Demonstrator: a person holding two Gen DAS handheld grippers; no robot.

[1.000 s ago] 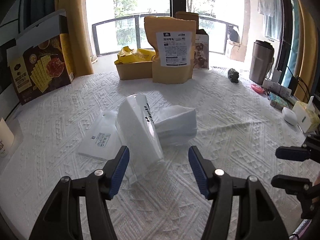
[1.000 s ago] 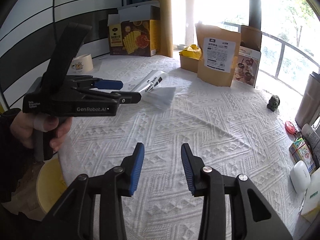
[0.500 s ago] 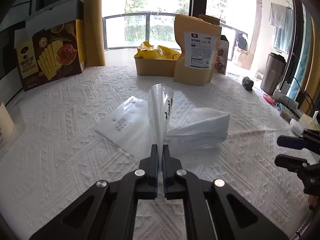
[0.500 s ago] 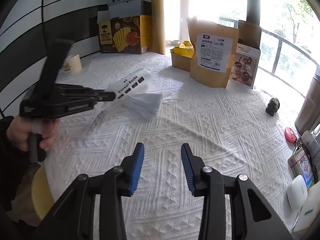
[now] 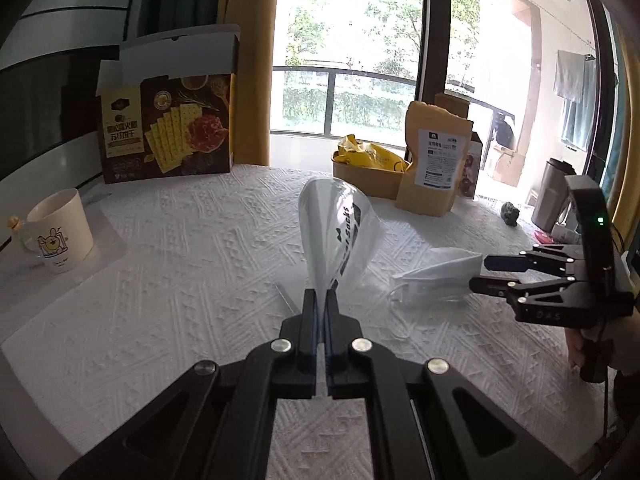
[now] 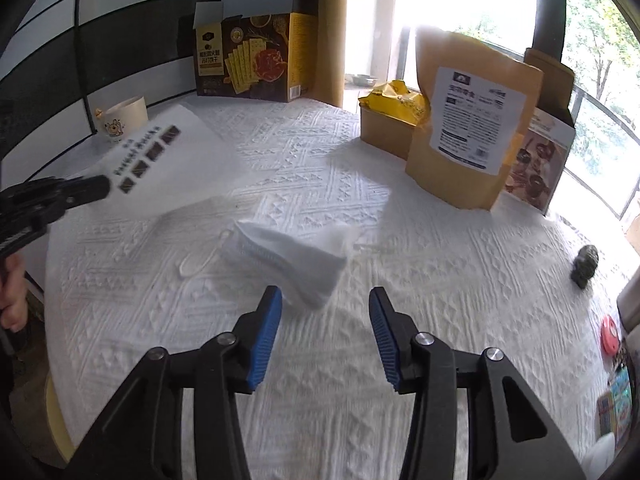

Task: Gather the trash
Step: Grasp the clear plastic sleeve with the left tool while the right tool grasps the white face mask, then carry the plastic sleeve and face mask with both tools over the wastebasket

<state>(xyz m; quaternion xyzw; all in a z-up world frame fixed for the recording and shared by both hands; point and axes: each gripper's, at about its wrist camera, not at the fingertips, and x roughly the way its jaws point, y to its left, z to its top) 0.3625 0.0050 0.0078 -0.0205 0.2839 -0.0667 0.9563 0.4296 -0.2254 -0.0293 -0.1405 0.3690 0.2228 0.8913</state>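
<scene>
My left gripper (image 5: 320, 300) is shut on the bottom edge of a clear plastic bag (image 5: 340, 232) with black print and holds it upright above the white tablecloth. In the right wrist view the same bag (image 6: 160, 156) hangs from the left gripper (image 6: 105, 185) at the left edge. A white folded face mask (image 6: 288, 256) lies on the cloth just beyond my right gripper (image 6: 326, 300). Its jaws are opening, and a corner of the mask sits between the tips without being pressed. The left wrist view has the mask (image 5: 436, 276) beside the right gripper (image 5: 479, 272).
A cracker box (image 5: 168, 136) and a mug (image 5: 60, 232) stand at the back left. At the back are a brown paper pouch (image 6: 472, 128) and a tan box holding a yellow bag (image 6: 394, 120). A dark figurine (image 6: 585, 266) and small items sit right.
The left gripper closed on the printed bag, lifted it and carried it left. The right gripper moved forward up to the mask, and its jaws have spread wider.
</scene>
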